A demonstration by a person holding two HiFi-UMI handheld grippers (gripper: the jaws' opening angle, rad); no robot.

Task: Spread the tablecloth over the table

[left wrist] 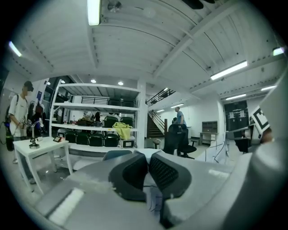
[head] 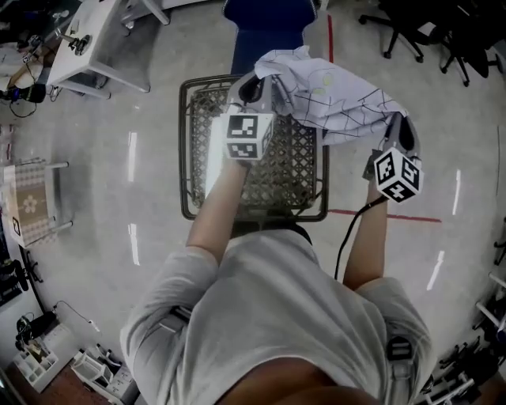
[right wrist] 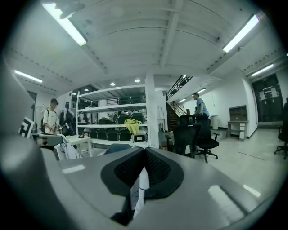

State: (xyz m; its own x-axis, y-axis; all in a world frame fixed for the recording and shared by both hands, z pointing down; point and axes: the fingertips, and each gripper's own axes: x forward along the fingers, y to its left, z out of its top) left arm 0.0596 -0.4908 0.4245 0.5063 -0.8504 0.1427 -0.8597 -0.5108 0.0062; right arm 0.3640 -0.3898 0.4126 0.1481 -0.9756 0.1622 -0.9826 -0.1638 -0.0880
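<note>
Pale, glossy floor surrounds a small lattice-topped desk, with a blue chair just beyond it at 12 o'clock.

The white, line-patterned tablecloth hangs bunched in the air over the desk's far edge, toward 1 o'clock, and nearly all of the top is uncovered. The left tool is closed tight on a thin fold at the cloth's 9 o'clock end. The right tool is clamped on another fold at its 4 o'clock end. Each tool's own view shows a sliver of fabric pinched between pads that nearly meet.

The risks come from those slim bites and the crumpled middle. A brisk outward pull could slip the fabric from either tool. If the bundle stays folded on itself, it may land off-centre or catch on the desk's raised rim, leaving the near side at 6 o'clock bare.
</note>
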